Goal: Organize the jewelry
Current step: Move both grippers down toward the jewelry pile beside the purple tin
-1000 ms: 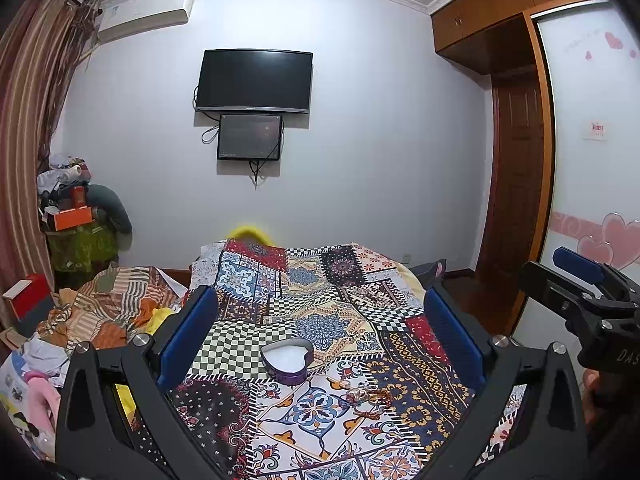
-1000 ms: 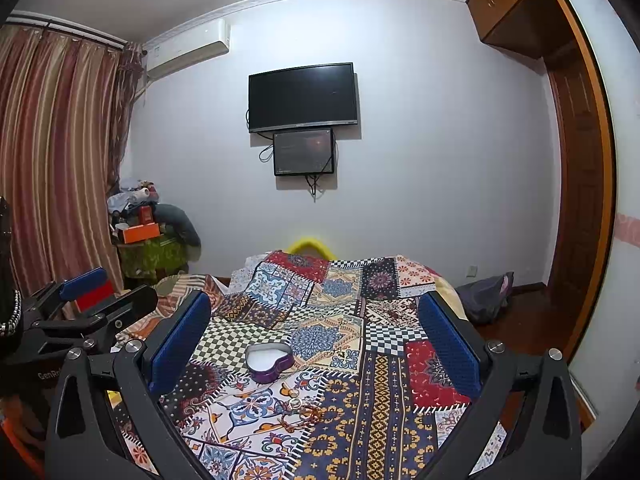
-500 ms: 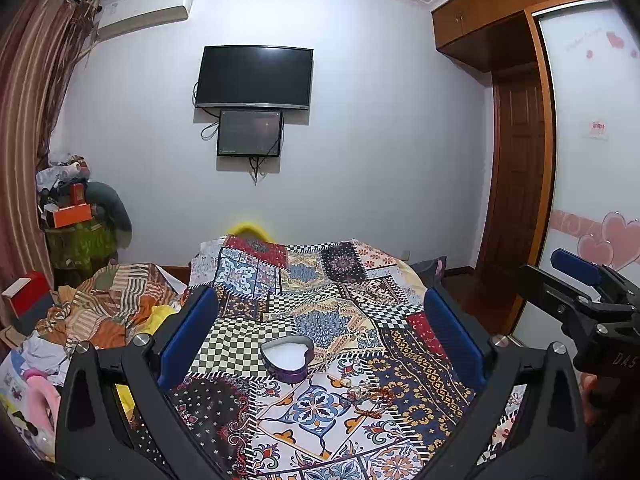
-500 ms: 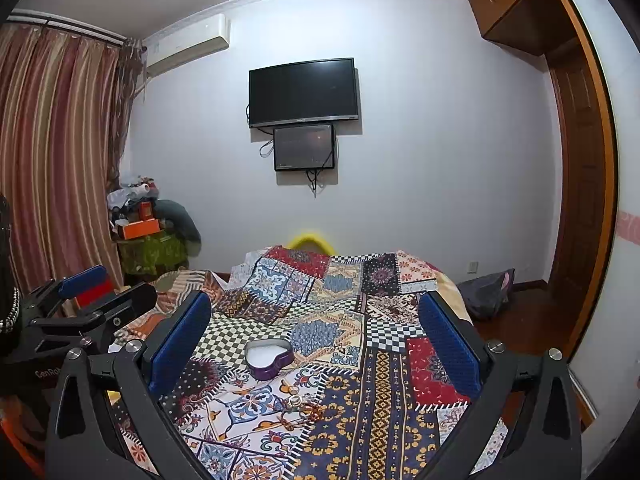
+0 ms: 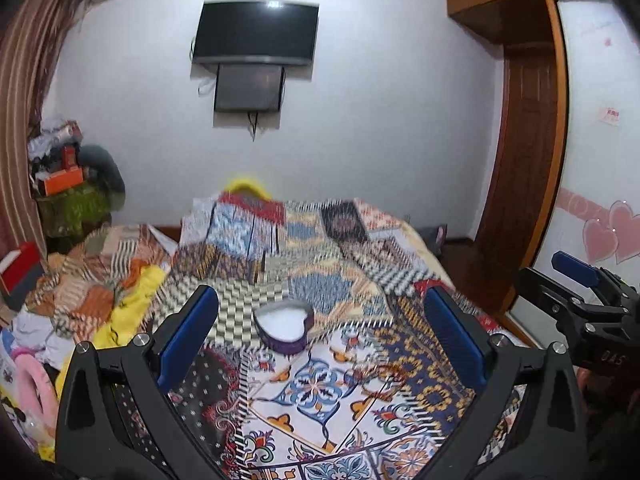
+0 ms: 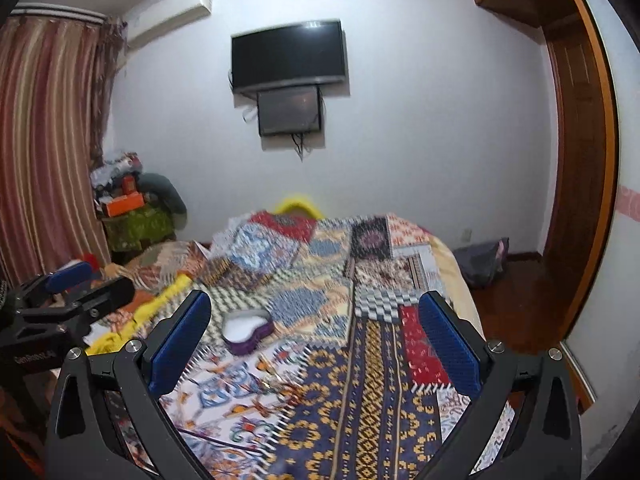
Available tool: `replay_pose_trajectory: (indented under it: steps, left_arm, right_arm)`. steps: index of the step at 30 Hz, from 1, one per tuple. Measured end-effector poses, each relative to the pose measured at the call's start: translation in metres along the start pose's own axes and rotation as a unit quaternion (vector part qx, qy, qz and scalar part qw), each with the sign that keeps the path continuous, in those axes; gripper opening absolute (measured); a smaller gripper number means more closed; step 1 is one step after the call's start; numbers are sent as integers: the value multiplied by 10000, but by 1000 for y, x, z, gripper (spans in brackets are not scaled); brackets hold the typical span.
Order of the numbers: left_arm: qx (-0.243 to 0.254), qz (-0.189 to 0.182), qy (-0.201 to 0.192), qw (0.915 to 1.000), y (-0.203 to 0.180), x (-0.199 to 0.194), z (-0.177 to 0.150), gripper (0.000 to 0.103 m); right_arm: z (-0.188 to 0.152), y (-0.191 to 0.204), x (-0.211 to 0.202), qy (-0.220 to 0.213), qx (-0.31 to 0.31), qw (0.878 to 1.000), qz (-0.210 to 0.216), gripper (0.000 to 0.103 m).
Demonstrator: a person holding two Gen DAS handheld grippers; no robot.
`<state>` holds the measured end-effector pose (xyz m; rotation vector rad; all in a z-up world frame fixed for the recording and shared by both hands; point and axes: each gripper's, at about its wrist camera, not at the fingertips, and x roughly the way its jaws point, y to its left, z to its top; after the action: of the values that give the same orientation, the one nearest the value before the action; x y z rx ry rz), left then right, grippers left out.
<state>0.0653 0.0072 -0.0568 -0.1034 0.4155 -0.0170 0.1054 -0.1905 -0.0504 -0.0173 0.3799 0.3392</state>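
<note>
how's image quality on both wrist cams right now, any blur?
Left wrist: motion blur with comb-like streaks across the patchwork bedspread and heart-shaped box; gripper fingers sharp. Right wrist: same smear on the bedspread, box soft; fisheye bends the door frame.

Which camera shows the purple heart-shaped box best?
The left wrist view: the purple heart-shaped box sits centred between its jaws, white inside visible. The right wrist view shows it off to the left, smaller and blurrier.

Purple heart-shaped jewelry box [image 5: 285, 326], lid off, white lining exposed, set upright on the patterned bedspread [image 5: 320, 392], blurred jewelry pieces [image 5: 384, 372] scattered at its 4 o'clock
</note>
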Motion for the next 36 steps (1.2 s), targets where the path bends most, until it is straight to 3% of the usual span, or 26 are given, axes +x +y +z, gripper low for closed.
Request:
replay_pose_trajectory:
  steps: [7, 14, 16, 23, 27, 31, 36]
  left_arm:
    - [5, 113, 689, 9976, 6, 54, -28, 103]
    - [-16, 18, 1543, 9880, 10, 97, -62, 91]
    - [32, -33, 1730, 9849, 8, 107, -69, 87]
    - [276, -297, 2103, 9768, 2, 132, -80, 69]
    - [318, -442, 2244, 9730, -1, 146, -83, 52]
    - [251, -580, 2334, 9703, -2, 157, -85, 41]
    - [99, -702, 2345, 9695, 1, 162, -85, 34]
  right_arm:
    - [-28, -23, 45, 794, 32, 9968, -64, 103]
    - [-49, -27, 72, 1382, -194, 9902, 98, 102]
    - [-53, -26, 81, 1503, -275, 9880, 215, 98]
    - [-54, -18, 107, 1923, -527, 9764, 834, 68]
    - [-55, -14, 121, 2169, -525, 9673, 1206, 52]
    - [-56, -9, 133, 2386, -516, 9582, 1494, 45]
    - [-56, 6, 143, 2546, -731, 9489, 1714, 36]
